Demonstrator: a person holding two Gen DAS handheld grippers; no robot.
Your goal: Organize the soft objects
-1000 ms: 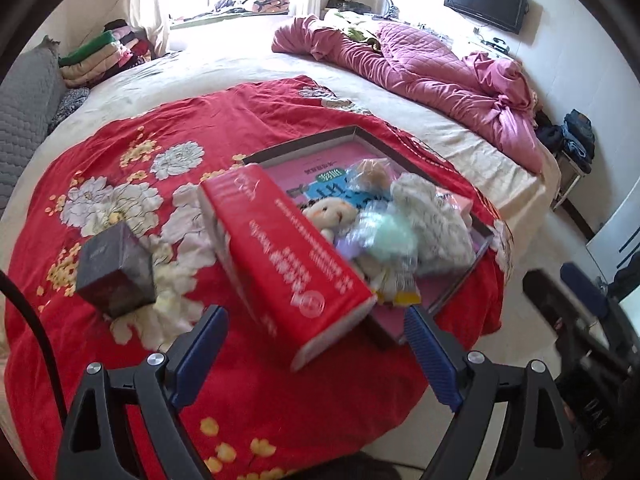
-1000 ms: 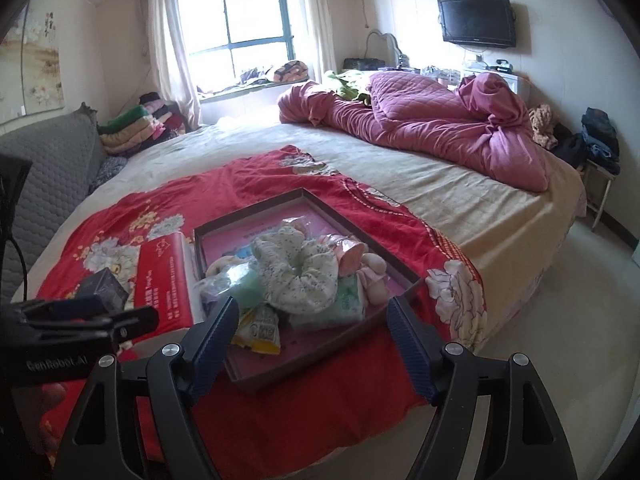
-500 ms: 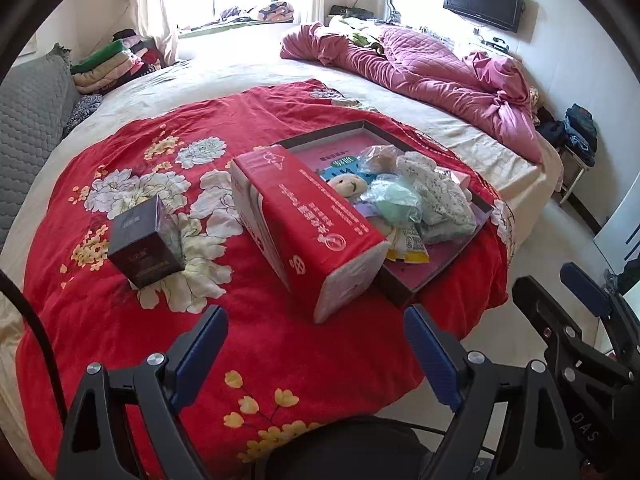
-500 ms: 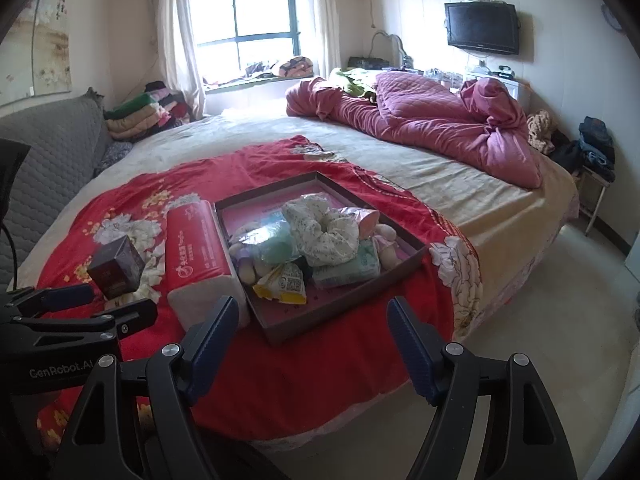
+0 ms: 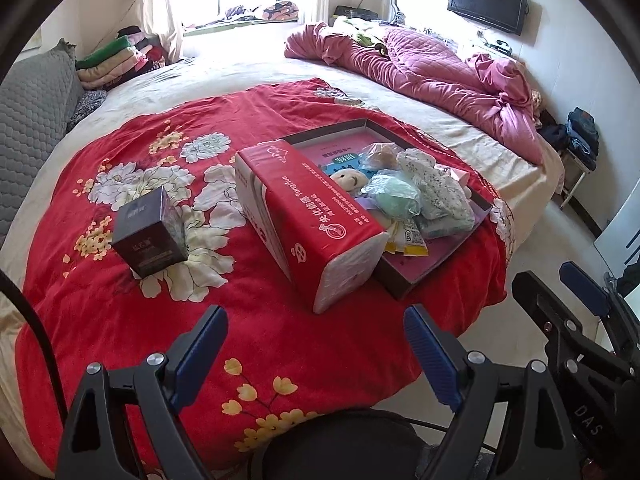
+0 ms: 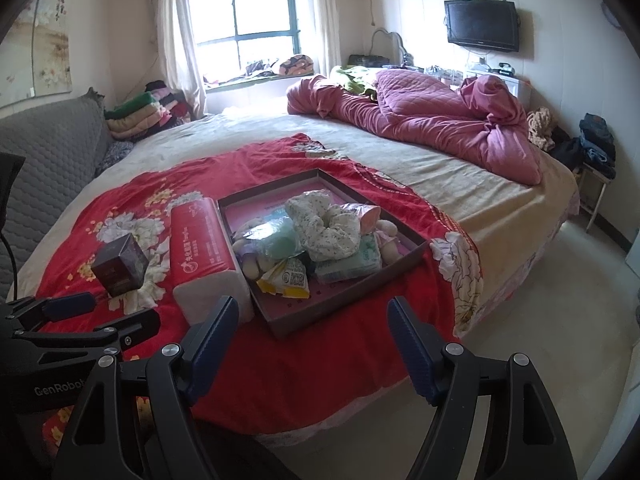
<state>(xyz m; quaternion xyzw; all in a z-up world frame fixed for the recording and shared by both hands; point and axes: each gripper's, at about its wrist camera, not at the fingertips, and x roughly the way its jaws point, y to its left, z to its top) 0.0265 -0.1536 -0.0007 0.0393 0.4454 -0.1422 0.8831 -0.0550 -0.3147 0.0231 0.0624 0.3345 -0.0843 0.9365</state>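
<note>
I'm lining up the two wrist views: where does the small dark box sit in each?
Left wrist: small dark box, left of centre, on the red blanket's white flowers.
Right wrist: small dark box, lower left.
Shared landmark: the red tissue pack, immediately to its right.

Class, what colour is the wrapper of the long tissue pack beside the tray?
Red with white print; clearest in the left wrist view: tissue pack.

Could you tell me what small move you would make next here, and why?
Probably bring the left gripper forward toward the red tissue pack. It lies on the red blanket against the outside of the shallow box, where the other soft items are piled. Both grippers are open and empty, and the left one already faces the pack's near end.
</note>
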